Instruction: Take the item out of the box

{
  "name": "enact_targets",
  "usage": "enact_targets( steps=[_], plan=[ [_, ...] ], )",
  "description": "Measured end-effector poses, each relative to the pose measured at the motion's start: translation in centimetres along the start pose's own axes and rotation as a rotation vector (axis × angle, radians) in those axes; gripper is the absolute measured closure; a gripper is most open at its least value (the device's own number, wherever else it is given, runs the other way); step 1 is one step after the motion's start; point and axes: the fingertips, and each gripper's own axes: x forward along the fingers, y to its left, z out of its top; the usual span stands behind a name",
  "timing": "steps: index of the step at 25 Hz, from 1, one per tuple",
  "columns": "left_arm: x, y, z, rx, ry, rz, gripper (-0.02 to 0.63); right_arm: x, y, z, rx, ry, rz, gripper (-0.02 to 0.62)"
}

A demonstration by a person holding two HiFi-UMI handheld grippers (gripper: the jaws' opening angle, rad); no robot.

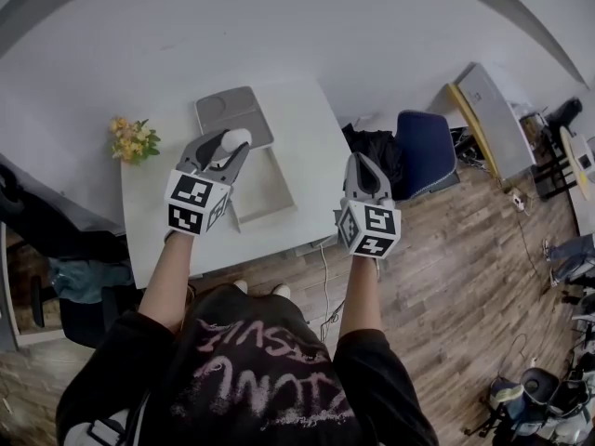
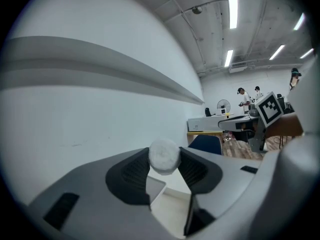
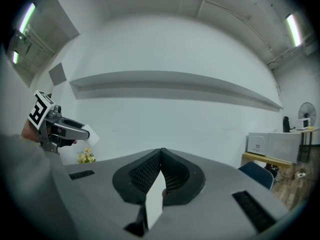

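The left arm (image 1: 172, 268) and the right arm (image 1: 363, 291) both reach forward from the body, side by side and apart. The left gripper (image 1: 228, 149) has its jaws closed on a white round item (image 2: 164, 156), held at their tips. The right gripper (image 3: 161, 153) points level. Its jaws are pressed together with nothing between them.

Your head camera looks steeply down on the white table (image 1: 307, 137), your left gripper (image 1: 231, 147) and right gripper (image 1: 361, 163) close beneath it. Each gripper camera rides low behind its own jaws, facing the white wall (image 2: 75, 119) across the table. The left one catches the right gripper's marker cube (image 2: 270, 109); the right one shares the yellow flowers (image 3: 86, 156) with the head view.
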Motion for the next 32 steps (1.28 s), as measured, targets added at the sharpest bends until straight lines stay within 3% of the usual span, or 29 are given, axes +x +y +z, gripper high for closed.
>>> enact_targets(
  steps=[32],
  plan=[
    [0.5,0.8,0.2,-0.016,-0.01,0.004,0.434,1.3,0.2,0.4,-0.01,0.002,0.009,0.588]
  ],
)
